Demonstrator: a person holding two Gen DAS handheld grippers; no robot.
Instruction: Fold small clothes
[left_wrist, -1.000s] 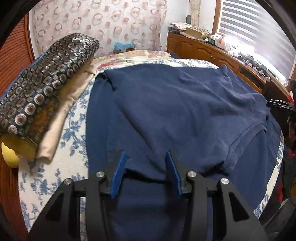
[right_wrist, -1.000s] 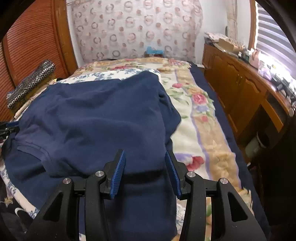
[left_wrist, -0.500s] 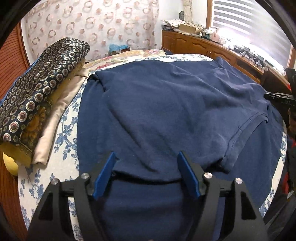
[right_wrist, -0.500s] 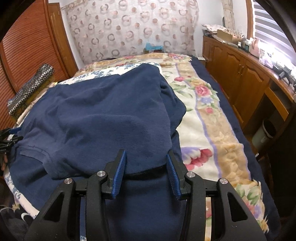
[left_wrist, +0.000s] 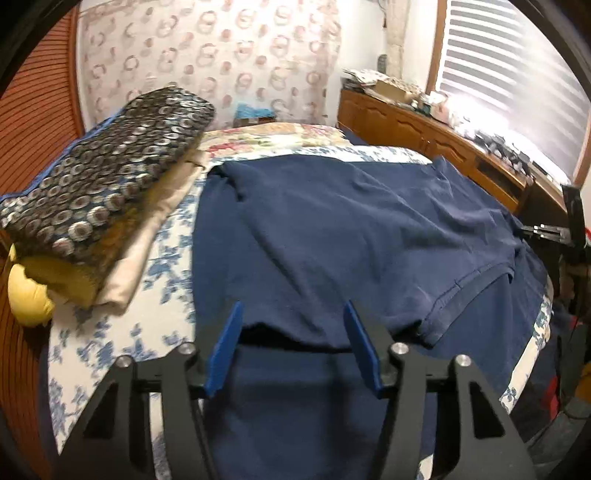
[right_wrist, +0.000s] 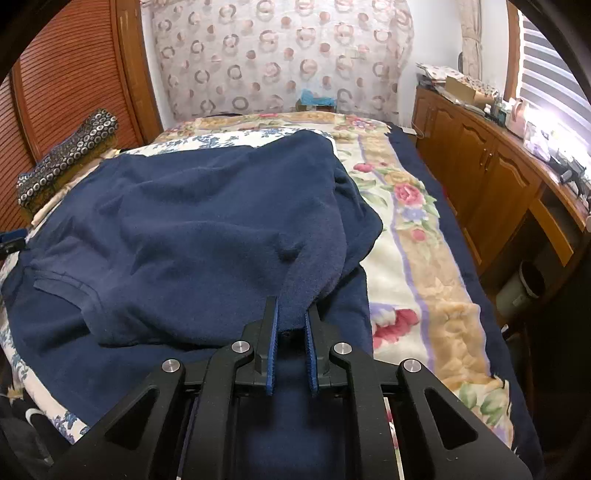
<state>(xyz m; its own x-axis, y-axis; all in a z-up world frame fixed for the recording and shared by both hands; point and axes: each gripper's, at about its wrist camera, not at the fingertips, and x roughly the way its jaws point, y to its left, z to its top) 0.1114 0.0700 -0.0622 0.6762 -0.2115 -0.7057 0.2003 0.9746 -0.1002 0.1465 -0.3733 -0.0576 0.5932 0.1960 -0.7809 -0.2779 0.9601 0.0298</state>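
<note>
left hand-held gripper (left_wrist: 293, 314) apart, closing | right hand-held gripper (right_wrist: 291, 312) clamped on navy shirt (right_wrist: 192, 229) | folded bedding (left_wrist: 103, 192) beside

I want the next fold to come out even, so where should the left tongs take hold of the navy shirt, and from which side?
Grip the navy shirt at its near folded edge, coming in low from the near side. That edge lifts off the layer beneath, leaving a gap for a pad. The left tongs already straddle it, open; the right tongs are pinching that same edge.

Each gripper, the left gripper (left_wrist: 291, 314) and the right gripper (right_wrist: 291, 314), is a matte black angular frame with triangular cut-outs. Silver round screws sit at the joints. The fingers (left_wrist: 223, 350) carry flat blue pads.
</note>
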